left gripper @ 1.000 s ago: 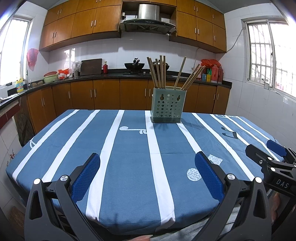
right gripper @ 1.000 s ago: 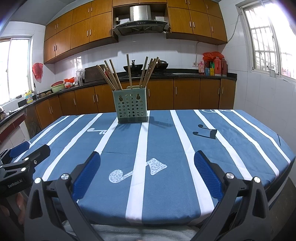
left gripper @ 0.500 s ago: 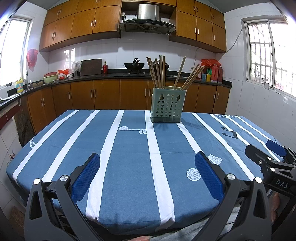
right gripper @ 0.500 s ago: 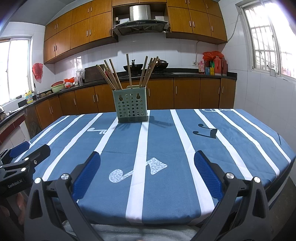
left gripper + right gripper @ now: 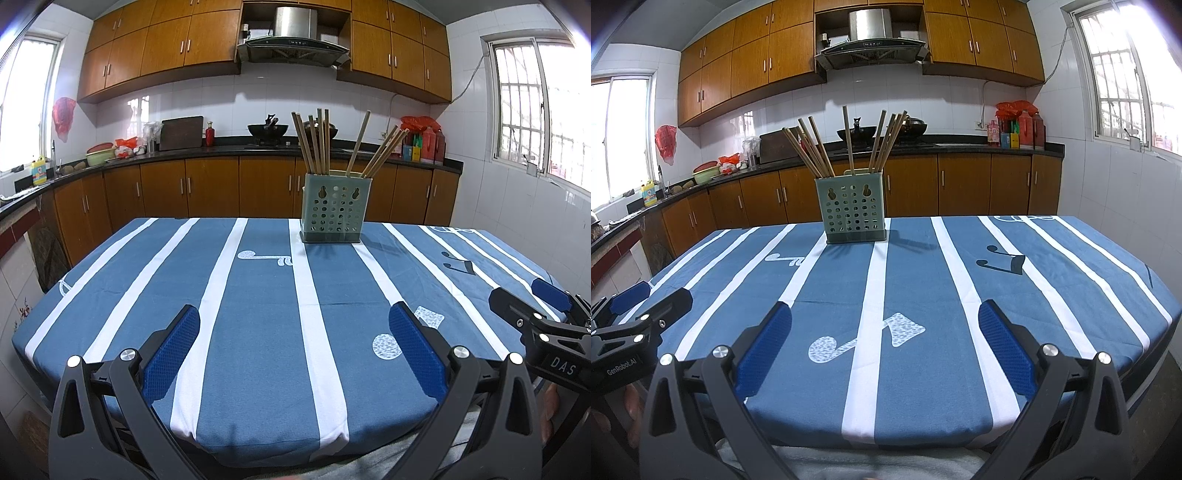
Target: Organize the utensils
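Note:
A green perforated utensil holder (image 5: 334, 210) stands upright at the far middle of the table, with several wooden chopsticks (image 5: 317, 140) standing in it. It also shows in the right wrist view (image 5: 854, 209) with the chopsticks (image 5: 816, 147). My left gripper (image 5: 293, 332) is open and empty above the table's near edge. My right gripper (image 5: 884, 332) is open and empty too, far from the holder. Each gripper shows at the edge of the other's view.
The table wears a blue cloth with white stripes (image 5: 258, 302). Wooden kitchen cabinets and a black counter (image 5: 207, 151) run behind it, with a wok on the stove (image 5: 267, 129). Tiled wall and window are at the right (image 5: 517, 110).

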`<move>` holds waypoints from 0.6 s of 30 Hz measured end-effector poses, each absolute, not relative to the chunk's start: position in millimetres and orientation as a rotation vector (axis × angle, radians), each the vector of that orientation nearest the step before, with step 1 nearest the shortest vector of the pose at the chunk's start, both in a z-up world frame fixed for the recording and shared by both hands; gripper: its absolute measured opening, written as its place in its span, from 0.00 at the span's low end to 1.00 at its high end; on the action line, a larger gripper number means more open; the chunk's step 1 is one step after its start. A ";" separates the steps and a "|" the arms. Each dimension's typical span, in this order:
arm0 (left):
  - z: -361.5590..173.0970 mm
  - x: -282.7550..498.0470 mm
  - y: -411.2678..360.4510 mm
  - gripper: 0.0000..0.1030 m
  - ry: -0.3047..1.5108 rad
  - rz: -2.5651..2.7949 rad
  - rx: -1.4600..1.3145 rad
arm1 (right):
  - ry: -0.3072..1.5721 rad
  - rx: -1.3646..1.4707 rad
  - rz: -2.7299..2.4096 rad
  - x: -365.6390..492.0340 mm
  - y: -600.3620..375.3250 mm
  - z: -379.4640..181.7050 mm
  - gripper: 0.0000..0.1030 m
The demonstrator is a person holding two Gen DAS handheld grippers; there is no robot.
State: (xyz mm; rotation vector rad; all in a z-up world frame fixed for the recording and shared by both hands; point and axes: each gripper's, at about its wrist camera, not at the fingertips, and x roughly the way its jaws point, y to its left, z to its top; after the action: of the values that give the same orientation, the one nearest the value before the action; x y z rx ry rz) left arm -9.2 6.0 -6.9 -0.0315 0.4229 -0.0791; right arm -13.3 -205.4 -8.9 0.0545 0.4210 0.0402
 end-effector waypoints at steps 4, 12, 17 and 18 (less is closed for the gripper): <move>-7.3 -8.6 5.7 0.98 0.425 -0.080 -0.030 | 0.421 0.055 0.040 -13.0 -204.9 -9.1 0.96; -7.6 -8.4 5.4 0.98 0.425 -0.080 -0.030 | 0.422 0.056 0.040 -13.0 -204.7 -8.6 0.96; -9.8 -8.5 4.6 0.98 0.428 -0.082 -0.029 | 0.423 0.056 0.040 -13.3 -204.2 -9.0 0.96; -10.4 -8.7 4.4 0.98 0.429 -0.083 -0.029 | 0.423 0.056 0.040 -13.4 -204.0 -8.9 0.96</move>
State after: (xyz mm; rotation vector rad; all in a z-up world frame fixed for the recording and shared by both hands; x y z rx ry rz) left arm -8.7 4.4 -10.4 -0.0289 0.4289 -0.0826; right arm -13.4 -204.1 -8.9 0.0562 0.4227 0.0398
